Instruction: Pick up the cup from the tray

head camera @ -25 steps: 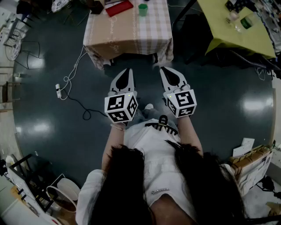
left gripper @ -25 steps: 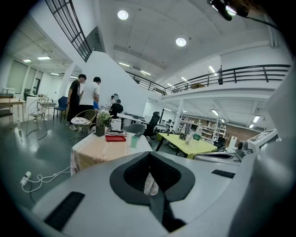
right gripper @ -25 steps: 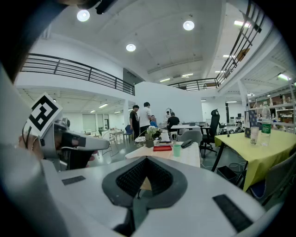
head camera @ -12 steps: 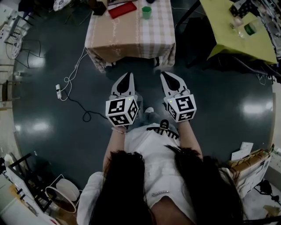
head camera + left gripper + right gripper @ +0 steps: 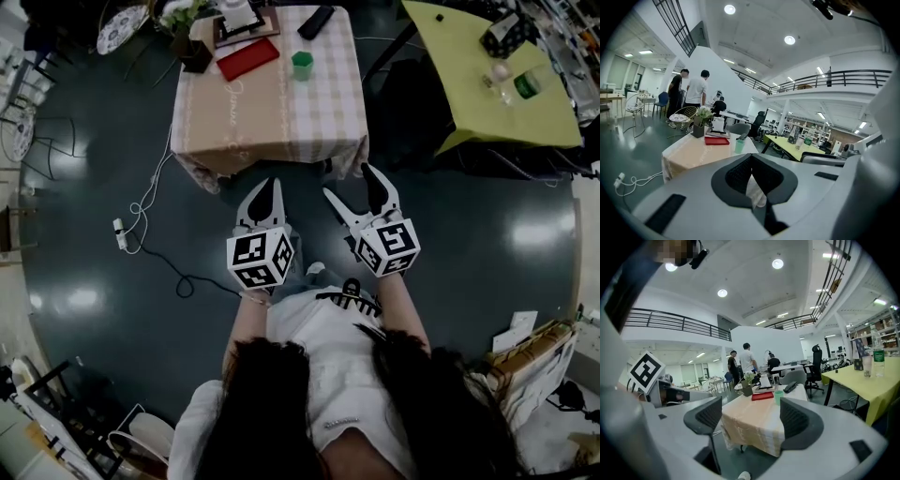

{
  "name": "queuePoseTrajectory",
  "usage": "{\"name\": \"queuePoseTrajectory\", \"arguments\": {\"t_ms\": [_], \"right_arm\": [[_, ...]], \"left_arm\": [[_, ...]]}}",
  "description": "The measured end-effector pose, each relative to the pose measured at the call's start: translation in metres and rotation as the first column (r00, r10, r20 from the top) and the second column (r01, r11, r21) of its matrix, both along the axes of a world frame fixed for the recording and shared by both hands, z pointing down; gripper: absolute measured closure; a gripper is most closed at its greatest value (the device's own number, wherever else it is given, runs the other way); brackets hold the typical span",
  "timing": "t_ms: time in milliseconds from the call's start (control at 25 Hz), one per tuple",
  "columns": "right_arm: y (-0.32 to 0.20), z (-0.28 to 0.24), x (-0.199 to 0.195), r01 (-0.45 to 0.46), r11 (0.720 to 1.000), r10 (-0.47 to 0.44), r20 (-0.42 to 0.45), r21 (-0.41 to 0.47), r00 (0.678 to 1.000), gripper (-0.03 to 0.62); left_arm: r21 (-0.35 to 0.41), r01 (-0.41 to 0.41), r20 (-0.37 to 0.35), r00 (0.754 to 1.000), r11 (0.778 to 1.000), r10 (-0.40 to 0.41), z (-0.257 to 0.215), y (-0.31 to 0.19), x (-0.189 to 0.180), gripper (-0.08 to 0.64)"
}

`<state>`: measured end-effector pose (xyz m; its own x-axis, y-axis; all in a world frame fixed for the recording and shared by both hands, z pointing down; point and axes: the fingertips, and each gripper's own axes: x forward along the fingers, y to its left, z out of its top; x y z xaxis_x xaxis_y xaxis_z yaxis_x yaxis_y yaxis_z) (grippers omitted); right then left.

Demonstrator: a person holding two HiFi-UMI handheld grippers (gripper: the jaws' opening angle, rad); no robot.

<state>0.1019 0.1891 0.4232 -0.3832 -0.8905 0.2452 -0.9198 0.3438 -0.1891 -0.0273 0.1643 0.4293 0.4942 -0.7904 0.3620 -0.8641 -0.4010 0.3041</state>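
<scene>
Head view puts the cup (image 5: pixel 301 64) at 12 o'clock on the worktop (image 5: pixel 234 112), at the tray's (image 5: pixel 247 58) 3 o'clock; probably light, stiff, slick plastic, best pinched mid-wall, with left tongs (image 5: pixel 269 186) clenched empty and right tongs (image 5: pixel 351 187) opening on nothing.
</scene>
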Motion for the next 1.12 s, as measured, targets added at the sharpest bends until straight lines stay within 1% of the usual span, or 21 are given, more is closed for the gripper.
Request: {"name": "queuePoseTrajectory", "arguments": {"t_ms": [120, 320, 520, 760, 960, 1120], "right_arm": [[-0.036, -0.003, 0.003, -0.015, 1.0, 0.015, -0.018, -0.003, 1.0, 0.207], [-0.098, -0.004, 0.007, -0.059, 0.998, 0.059, -0.027, -0.021, 0.998, 0.199], [-0.151, 0.002, 0.003, -0.106, 0.993, 0.104, -0.044, -0.043, 0.994, 0.199], [-0.203, 0.014, -0.003, -0.143, 0.987, 0.139, -0.055, -0.069, 0.989, 0.199], [-0.245, 0.031, 0.0, -0.167, 0.98, 0.16, -0.072, -0.11, 0.985, 0.199], [-0.281, 0.05, 0.007, -0.161, 0.975, 0.143, -0.124, -0.154, 0.982, 0.195]], "left_arm": [[-0.004, -0.001, -0.005, 1.0, 1.0, 0.001, 0.0, -0.039, -0.002, 0.554], [-0.01, 0.002, -0.011, 1.0, 1.0, -0.002, -0.002, -0.11, -0.009, 0.554], [-0.005, -0.027, -0.001, 1.0, 1.0, 0.027, -0.004, -0.168, -0.019, 0.554], [-0.009, -0.061, 0.033, 0.998, 0.998, 0.061, 0.0, -0.216, -0.028, 0.554], [-0.027, -0.042, 0.052, 0.998, 0.999, 0.044, 0.008, -0.245, -0.036, 0.554], [-0.06, -0.025, 0.052, 0.998, 0.998, 0.028, 0.02, -0.266, -0.037, 0.554]]}}
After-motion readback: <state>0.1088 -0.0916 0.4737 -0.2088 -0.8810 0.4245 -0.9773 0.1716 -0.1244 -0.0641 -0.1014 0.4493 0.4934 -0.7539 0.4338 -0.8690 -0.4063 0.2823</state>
